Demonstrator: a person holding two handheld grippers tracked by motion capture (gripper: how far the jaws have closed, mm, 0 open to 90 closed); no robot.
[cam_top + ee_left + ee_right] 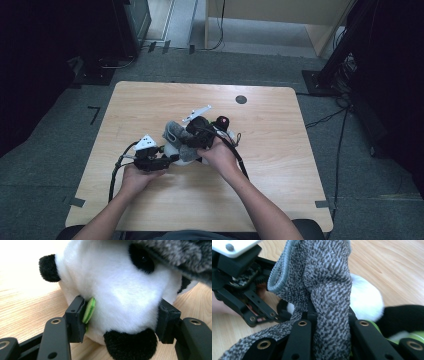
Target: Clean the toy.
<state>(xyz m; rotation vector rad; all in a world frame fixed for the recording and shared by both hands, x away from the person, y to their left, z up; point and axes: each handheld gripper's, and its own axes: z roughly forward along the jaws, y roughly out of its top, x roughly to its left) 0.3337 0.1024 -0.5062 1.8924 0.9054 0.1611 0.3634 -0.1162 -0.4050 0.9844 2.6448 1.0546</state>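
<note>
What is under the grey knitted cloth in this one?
The grey knitted cloth lies over a plush panda: white face, black ear and eye show, gripped by the left gripper. The cloth covers the panda's top.

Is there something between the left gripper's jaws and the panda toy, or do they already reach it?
Nothing visible stands between them. The left gripper has its jaws on both sides of the panda toy, pressing into the white plush. The grey knitted cloth, held by the right gripper, lies over the panda's top, clear of those jaws.
</note>
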